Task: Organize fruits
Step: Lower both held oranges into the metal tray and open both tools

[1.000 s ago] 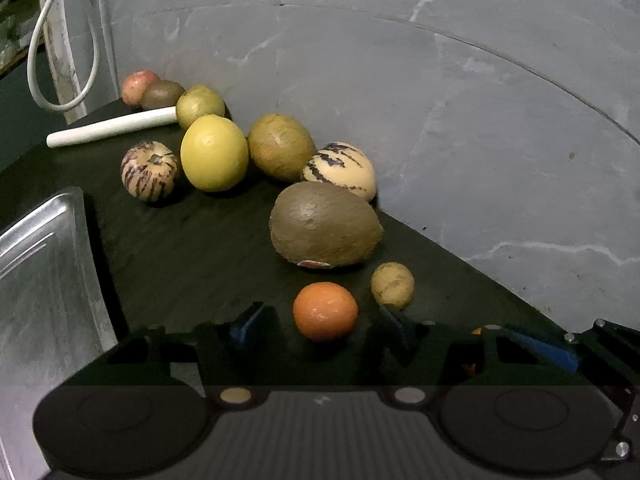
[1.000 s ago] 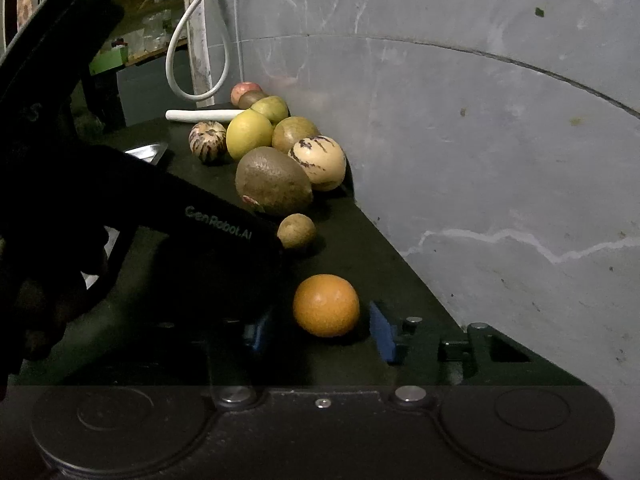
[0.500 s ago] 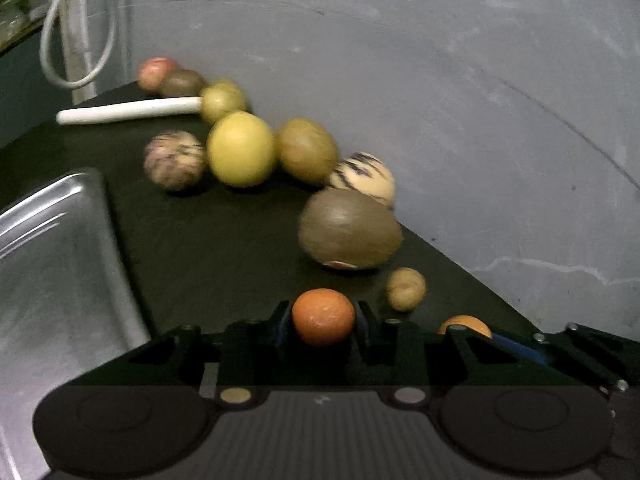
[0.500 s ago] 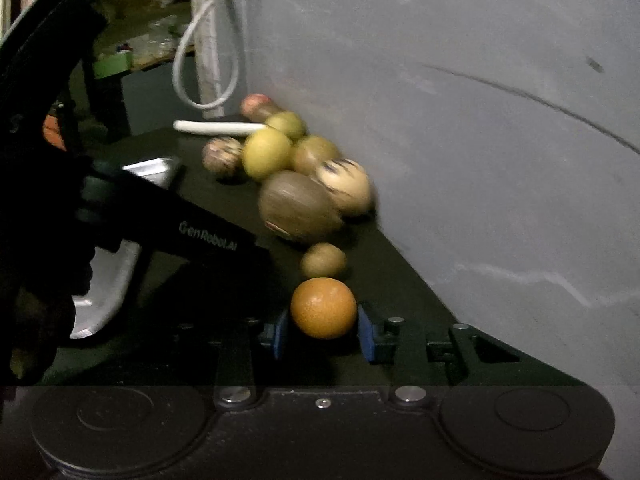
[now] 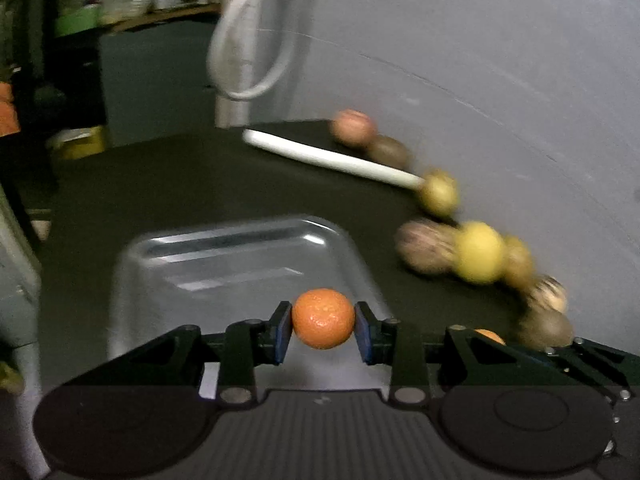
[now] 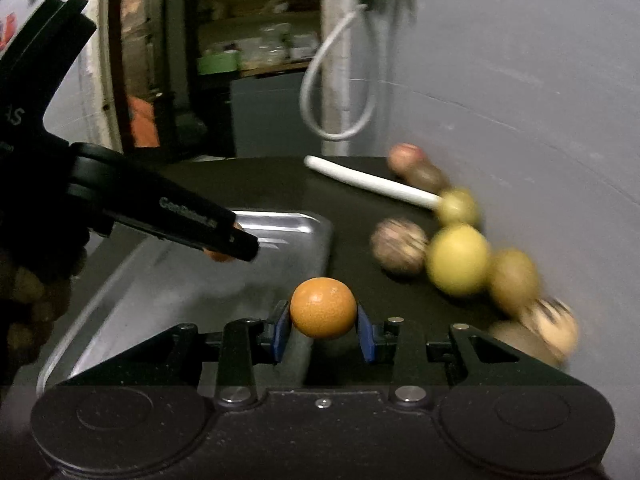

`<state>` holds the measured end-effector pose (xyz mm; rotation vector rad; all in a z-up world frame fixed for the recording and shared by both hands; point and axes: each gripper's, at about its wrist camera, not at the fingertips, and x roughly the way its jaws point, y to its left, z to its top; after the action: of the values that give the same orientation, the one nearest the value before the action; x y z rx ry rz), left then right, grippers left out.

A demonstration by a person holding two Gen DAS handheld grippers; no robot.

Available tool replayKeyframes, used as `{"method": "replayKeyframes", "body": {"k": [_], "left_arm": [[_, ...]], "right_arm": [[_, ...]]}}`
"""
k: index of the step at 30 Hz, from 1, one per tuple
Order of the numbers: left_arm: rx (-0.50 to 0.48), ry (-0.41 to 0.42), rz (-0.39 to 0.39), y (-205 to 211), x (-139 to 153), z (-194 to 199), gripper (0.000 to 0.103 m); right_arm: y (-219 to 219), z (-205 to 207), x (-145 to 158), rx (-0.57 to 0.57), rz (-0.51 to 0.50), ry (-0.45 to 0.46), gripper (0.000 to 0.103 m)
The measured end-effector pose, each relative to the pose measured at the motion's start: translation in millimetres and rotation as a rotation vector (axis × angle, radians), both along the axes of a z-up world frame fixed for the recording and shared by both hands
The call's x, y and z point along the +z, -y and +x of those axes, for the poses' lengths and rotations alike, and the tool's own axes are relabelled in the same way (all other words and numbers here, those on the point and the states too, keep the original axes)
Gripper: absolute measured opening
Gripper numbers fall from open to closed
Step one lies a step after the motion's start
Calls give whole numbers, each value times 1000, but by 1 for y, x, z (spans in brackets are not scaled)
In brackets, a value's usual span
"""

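A: Item one, writing. What can be read?

B: White lettering on the side of the left tool (image 6: 224, 240), seen from the right wrist. It starts "Gen" or "Cen"; the rest is smeared. Part of a pale mark shows on the dark body at the far left edge, cut off.

A: Tools and their loads?

B: Left tool (image 5: 323, 322): blue pads clamped on a deep orange fruit (image 5: 323, 319), lifted above the metal tray (image 5: 240, 256). Right tool (image 6: 323, 320): pads clenched on a paler orange fruit (image 6: 323, 307), held over the tray's near right corner (image 6: 320, 232).

A: Surface?

B: Dark table (image 5: 180, 184), matte. Silver tray on it, rounded corners, nothing seen lying in it. Grey wall (image 6: 520, 80) along the right.

A: Remaining fruit?

B: A row against the wall: pinkish fruit (image 5: 354, 127), brown one (image 5: 388, 152), small yellow-green one (image 5: 439, 193), mottled brown one (image 5: 424, 248), large yellow one (image 5: 480, 252), then striped cream one (image 6: 556, 324). White rod (image 5: 332, 156) lies before the far ones.

A: Room?

B: White cable loop (image 6: 340, 92) hanging on the wall; dim shelving behind.

A: Hard to make out?

B: All the fruit is motion-blurred; the nearest ones overlap and are cut by the tool bodies.
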<state>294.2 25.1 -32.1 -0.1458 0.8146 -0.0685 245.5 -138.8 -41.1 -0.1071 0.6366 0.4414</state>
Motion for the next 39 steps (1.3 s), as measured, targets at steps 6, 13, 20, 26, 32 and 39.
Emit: {"method": "replayKeyframes", "body": {"k": [6, 13, 20, 26, 32, 39], "left_arm": [[73, -8, 8, -57, -8, 25, 36], [76, -24, 6, -93, -26, 49, 36], [48, -39, -1, -98, -36, 56, 36], [35, -46, 2, -98, -41, 56, 36], [36, -49, 6, -97, -40, 56, 37], [60, -39, -10, -93, -31, 45, 61]], "right_arm": [[-57, 45, -8, 62, 3, -40, 37], [-106, 73, -21, 92, -25, -64, 37], [-122, 83, -35, 86, -49, -111, 37], [-125, 85, -38, 80, -52, -109, 37], [-124, 84, -37, 74, -41, -111, 42], [-113, 75, -30, 69, -14, -98, 62]]}}
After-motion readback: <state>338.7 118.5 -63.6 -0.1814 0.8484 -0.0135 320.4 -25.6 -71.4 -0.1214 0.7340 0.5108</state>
